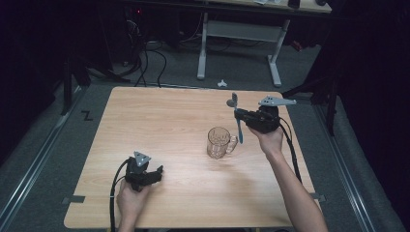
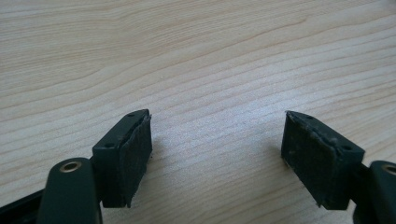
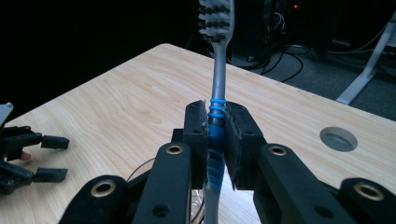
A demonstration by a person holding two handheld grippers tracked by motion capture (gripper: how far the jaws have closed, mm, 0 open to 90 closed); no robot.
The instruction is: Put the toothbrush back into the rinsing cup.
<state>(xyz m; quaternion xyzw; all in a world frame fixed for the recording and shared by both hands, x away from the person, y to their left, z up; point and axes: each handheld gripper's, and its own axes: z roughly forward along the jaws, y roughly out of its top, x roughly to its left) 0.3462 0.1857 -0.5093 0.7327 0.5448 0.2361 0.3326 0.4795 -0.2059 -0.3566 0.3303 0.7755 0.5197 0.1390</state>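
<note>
R gripper (image 1: pixel 240 115) jaws pinch the blue-and-grey plastic toothbrush (image 1: pixel 237 121) at mid-handle; long axis near upright, bristle head up, tail end just above and beside the clear glass handled mug (image 1: pixel 220 142) on the light wood counter (image 1: pixel 159 121). Next move likely lowers the brush into the mug, which lies below and slightly L of the jaws. L gripper (image 1: pixel 155 175) rests well apart at the near L, jaws spread, nothing between.

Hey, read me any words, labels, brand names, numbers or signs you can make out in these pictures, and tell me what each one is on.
No readable text in any view.
Floor: a black zigzag mark shaped like a "Z"; whether it is a letter or just tape, I cannot tell.
Glass mug: no print that can be made out.
Toothbrush: blue grip rings, no brand legible.
</note>
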